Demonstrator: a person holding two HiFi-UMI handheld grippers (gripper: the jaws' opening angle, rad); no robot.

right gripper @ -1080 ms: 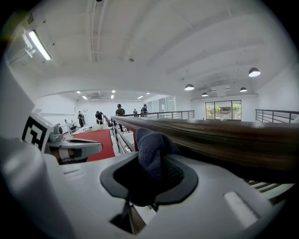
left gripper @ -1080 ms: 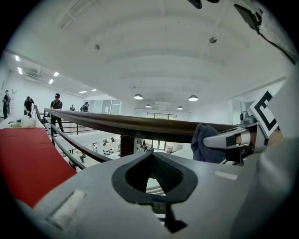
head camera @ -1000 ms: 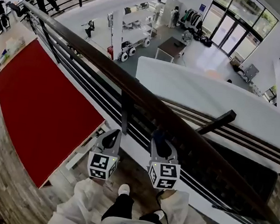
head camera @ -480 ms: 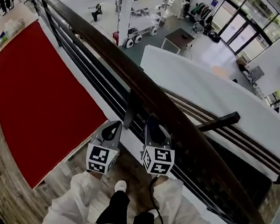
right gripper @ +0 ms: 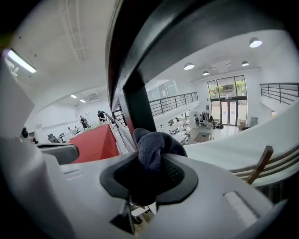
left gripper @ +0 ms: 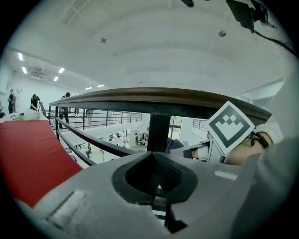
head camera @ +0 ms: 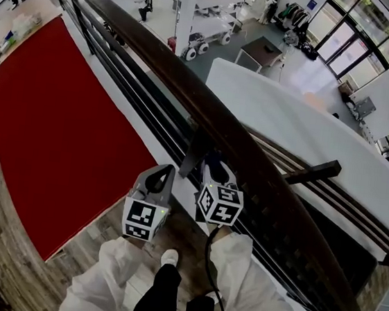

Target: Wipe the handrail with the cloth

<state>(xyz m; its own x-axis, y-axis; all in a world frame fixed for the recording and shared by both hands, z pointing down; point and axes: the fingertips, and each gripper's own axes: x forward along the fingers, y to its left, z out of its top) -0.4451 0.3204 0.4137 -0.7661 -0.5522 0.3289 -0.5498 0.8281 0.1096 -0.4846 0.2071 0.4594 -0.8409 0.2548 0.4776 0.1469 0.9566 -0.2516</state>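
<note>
Dark blue cloth [right gripper: 153, 145] sat bunched in the clamped jaws of the right hand-held gripper [head camera: 212, 166], poking up close beneath the wooden handrail [head camera: 188, 91], which ran diagonally from upper left to lower right, left hand-held gripper [head camera: 160, 177] beside it, jaws together on nothing.

Left gripper [left gripper: 153, 163]: grey plastic jaws closed together, nothing between them. A dark brown wooden handrail [left gripper: 154, 99] runs across above. A black square metal post [left gripper: 159, 131] stands directly beneath the handrail. Below the handrail at left lies a red floor covering [left gripper: 32, 154]. Below at right is the right gripper [left gripper: 189, 150], with a dark blue cloth [left gripper: 174, 144] bunched at its tip, just beside the post.
</note>
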